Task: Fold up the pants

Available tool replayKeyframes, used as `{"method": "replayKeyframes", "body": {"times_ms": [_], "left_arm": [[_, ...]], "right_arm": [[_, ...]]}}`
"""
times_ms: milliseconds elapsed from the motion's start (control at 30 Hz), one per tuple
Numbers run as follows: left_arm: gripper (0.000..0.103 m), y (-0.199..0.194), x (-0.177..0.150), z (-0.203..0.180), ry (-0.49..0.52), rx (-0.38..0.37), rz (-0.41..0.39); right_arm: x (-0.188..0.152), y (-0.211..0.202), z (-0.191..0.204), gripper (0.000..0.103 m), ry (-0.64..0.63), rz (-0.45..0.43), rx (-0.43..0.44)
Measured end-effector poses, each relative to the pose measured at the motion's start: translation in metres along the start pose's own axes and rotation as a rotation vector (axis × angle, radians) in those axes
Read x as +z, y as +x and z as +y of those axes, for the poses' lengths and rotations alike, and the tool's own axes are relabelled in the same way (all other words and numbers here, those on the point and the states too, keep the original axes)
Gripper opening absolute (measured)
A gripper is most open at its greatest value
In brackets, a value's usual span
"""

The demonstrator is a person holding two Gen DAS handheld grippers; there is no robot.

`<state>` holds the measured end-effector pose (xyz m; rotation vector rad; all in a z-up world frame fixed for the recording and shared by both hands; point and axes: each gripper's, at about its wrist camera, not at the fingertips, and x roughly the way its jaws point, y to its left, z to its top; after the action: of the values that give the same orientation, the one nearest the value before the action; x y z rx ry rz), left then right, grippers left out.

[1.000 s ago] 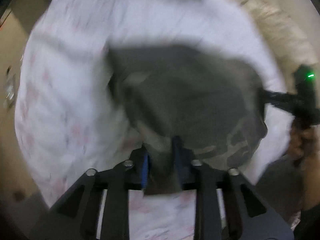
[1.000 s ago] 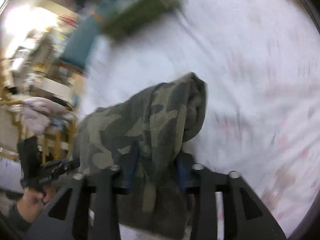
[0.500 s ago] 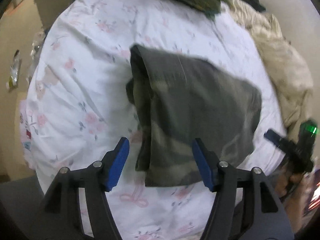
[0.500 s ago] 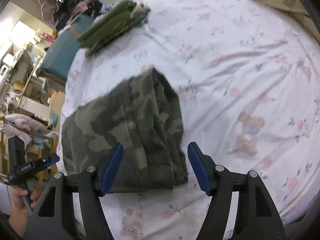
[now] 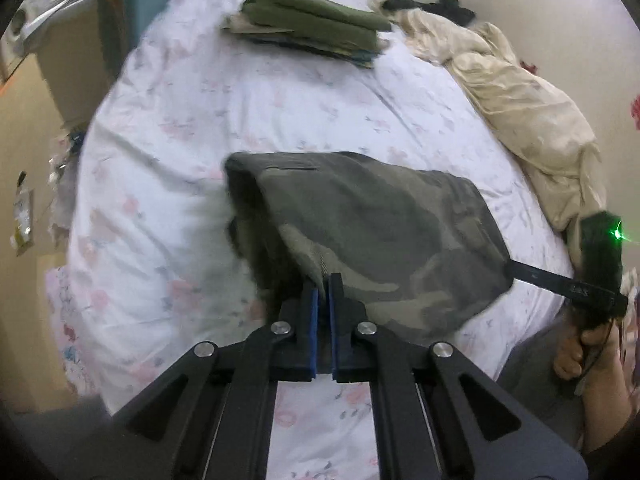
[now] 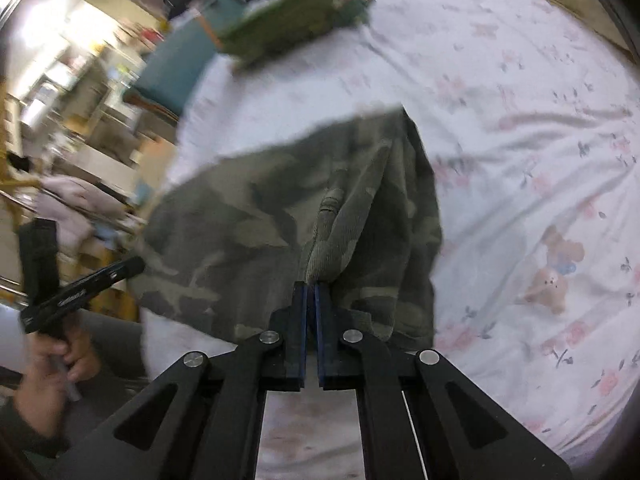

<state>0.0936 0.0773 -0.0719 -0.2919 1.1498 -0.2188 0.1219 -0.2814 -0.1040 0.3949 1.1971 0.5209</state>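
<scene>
The folded camouflage pants [image 5: 380,236] hang lifted above the white floral bed sheet [image 5: 168,128]. My left gripper [image 5: 323,280] is shut on the near left edge of the pants. My right gripper [image 6: 310,286] is shut on the near right edge, on a bunched fold of the pants [image 6: 280,216]. In the left wrist view the right gripper [image 5: 516,268] reaches the pants from the right. In the right wrist view the left gripper [image 6: 136,266] meets them from the left.
A stack of folded green clothes [image 5: 316,20] lies at the far end of the bed, also in the right wrist view [image 6: 280,20]. A crumpled cream blanket [image 5: 520,96] runs along the right side by the wall. Furniture and clutter [image 6: 60,112] stand beyond the bed's left edge.
Half a second ago both grippers were open with the pants lying flat on the bed. Both have now shut on the near edge and raised it.
</scene>
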Motion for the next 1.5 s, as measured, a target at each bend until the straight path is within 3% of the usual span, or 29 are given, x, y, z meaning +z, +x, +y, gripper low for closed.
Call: {"method": "replayKeyframes", "body": {"times_ms": [100,133,200,233,300,367,400,467,533,567,600,633,767,867,967,1000,1067,1133,1200,1300,1500], "left_arm": [[0.001,0.039,-0.009,0.017,-0.056,0.111,0.133],[0.001,0.055,-0.013,0.019,-0.072,0.105,0.192],[0.003,0.075,-0.017,0.015,-0.087,0.083,0.258],[0.005,0.077,-0.018,0.011,-0.063,0.107,0.259],[0.017,0.073,-0.017,0.006,-0.027,0.166,0.250],[0.036,0.058,-0.013,0.011,-0.044,0.218,0.197],[0.040,0.049,-0.009,0.013,-0.059,0.223,0.161],[0.057,0.033,0.004,0.019,-0.090,0.191,0.096],[0.063,0.024,0.024,0.025,-0.128,0.158,0.036],[0.063,0.022,0.037,0.029,-0.142,0.156,0.018],[0.063,0.024,0.049,0.033,-0.150,0.161,0.018],[0.063,0.027,0.060,0.037,-0.161,0.164,0.022],[0.063,0.058,0.093,0.048,-0.189,0.164,0.054],[0.062,0.087,0.096,0.053,-0.209,0.130,0.110],[0.061,0.095,0.094,0.055,-0.225,0.089,0.086],[0.058,0.096,0.093,0.055,-0.222,0.078,0.085],[0.039,0.099,0.095,0.053,-0.209,0.051,0.089],[0.032,0.102,0.096,0.050,-0.200,0.033,0.103],[0.018,0.104,0.096,0.047,-0.189,0.050,0.109],[0.011,0.101,0.098,0.042,-0.151,0.068,0.107],[0.007,0.082,0.097,0.043,-0.164,0.057,0.042]], "right_arm": [[-0.009,0.027,-0.004,0.003,0.024,0.144,-0.043],[-0.013,0.046,-0.002,0.004,-0.005,0.208,-0.136],[-0.015,0.060,-0.002,0.004,-0.039,0.245,-0.271],[-0.015,0.063,-0.003,0.004,-0.047,0.260,-0.331],[-0.013,0.057,-0.004,0.009,-0.008,0.251,-0.317],[-0.008,0.041,-0.004,0.010,0.023,0.219,-0.309],[-0.005,0.031,-0.003,0.010,0.034,0.188,-0.289],[0.007,0.011,0.003,0.013,0.034,0.122,-0.281],[0.026,-0.006,0.009,0.022,0.039,0.056,-0.250],[0.037,-0.009,0.011,0.039,0.044,0.035,-0.217],[0.048,-0.011,0.012,0.057,0.050,0.015,-0.194],[0.061,-0.010,0.013,0.058,0.062,-0.001,-0.168],[0.104,0.017,0.023,0.054,0.041,0.003,-0.122],[0.123,0.049,0.024,0.052,0.018,0.056,-0.160],[0.130,0.078,0.030,0.046,-0.054,0.104,-0.217],[0.131,0.087,0.032,0.046,-0.087,0.119,-0.268],[0.131,0.097,0.028,0.046,-0.087,0.144,-0.305],[0.129,0.105,0.024,0.041,-0.070,0.168,-0.294],[0.129,0.104,0.024,0.025,-0.082,0.155,-0.286],[0.129,0.093,0.026,0.010,-0.070,0.115,-0.248],[0.124,0.073,0.037,0.006,-0.064,0.000,-0.261]]}}
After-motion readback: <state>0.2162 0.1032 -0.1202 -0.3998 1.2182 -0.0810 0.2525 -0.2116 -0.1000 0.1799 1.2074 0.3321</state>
